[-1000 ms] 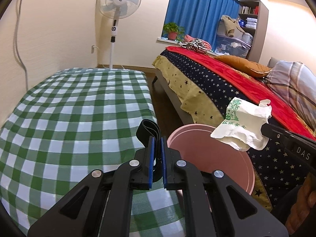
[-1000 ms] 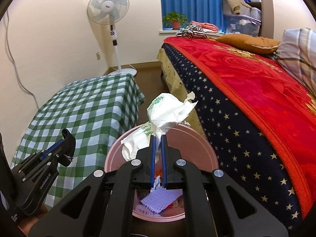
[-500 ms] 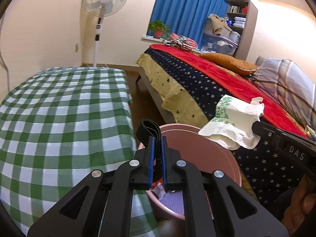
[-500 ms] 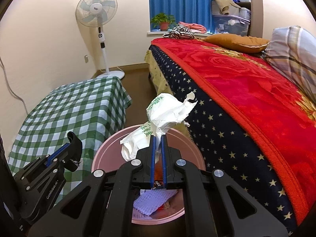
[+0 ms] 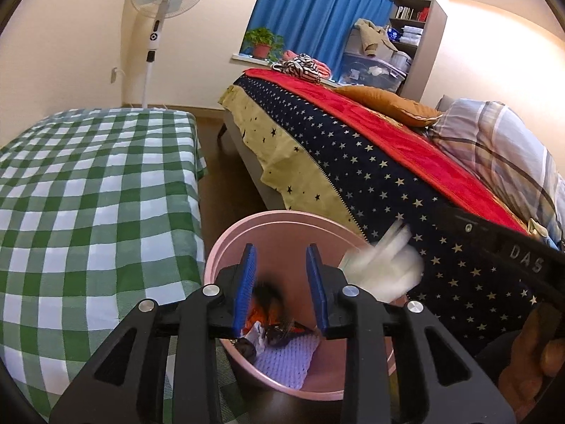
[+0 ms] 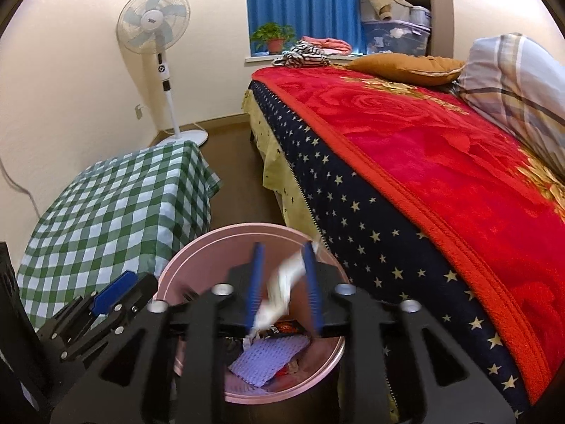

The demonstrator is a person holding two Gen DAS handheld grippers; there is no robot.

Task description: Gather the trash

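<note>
A green-checked cloth (image 5: 95, 190) covers the low surface on the left, its near right corner just beside the pink bin (image 5: 226, 247), which stands on the floor between that cloth and the star-patterned bedspread (image 5: 388, 183). The left gripper (image 5: 280, 282) hovers over the bin's left rim with its jaws opening; a dark blurred scrap (image 5: 266, 291) shows between the blue pads (image 5: 243, 289) without being pressed by them (whether it is falling or already lying on the pile, I cannot tell). Inside the bin lie a lilac knitted piece (image 5: 286, 357) and orange wrappers. Further right, the right gripper (image 6: 282, 275) is over the bin's middle, its jaws opening too, and the crumpled white paper (image 6: 279, 293) is a blur loose between its pads, above the bin's contents. A red blanket (image 6: 441, 148) fills the right side.
</note>
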